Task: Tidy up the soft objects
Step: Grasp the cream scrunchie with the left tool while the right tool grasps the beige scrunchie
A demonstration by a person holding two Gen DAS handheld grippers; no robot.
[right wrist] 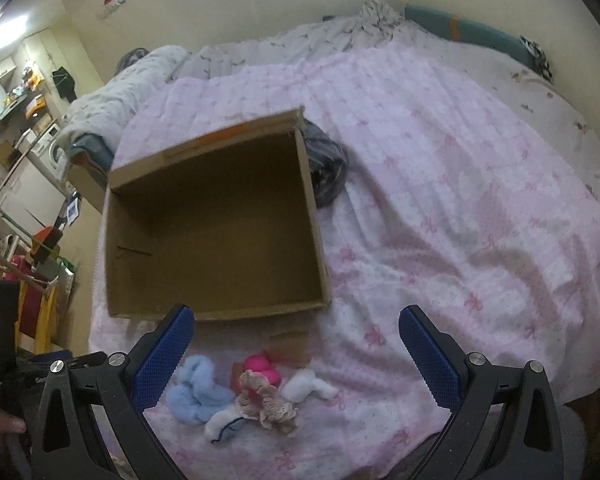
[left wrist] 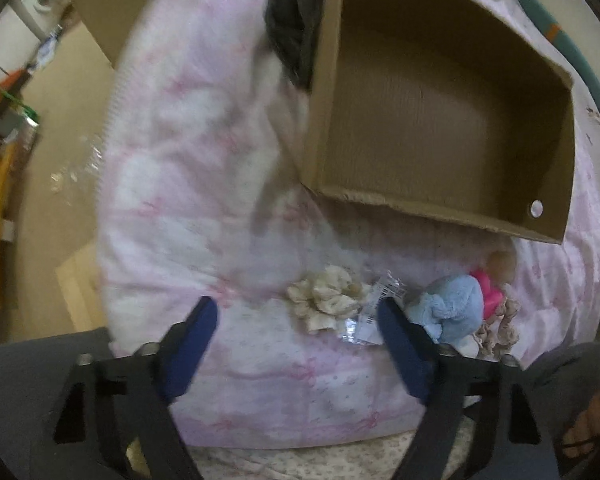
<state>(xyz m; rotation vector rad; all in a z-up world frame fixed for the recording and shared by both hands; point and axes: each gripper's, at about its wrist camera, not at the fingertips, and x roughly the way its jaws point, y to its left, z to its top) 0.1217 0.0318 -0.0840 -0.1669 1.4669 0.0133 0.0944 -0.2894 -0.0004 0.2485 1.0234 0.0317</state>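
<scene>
An open, empty cardboard box sits on the pink bow-print quilt. In front of it lies a pile of soft things: a cream frilly scrunchie, a light blue plush, a pink toy, a beige crochet piece and white soft pieces. My left gripper is open and empty, just short of the scrunchie. My right gripper is open and empty above the pile.
A dark crumpled cloth lies against the box's far side. A clear wrapper with a barcode lies beside the scrunchie. The bed edge and floor are to the left, with a cluttered kitchen area beyond.
</scene>
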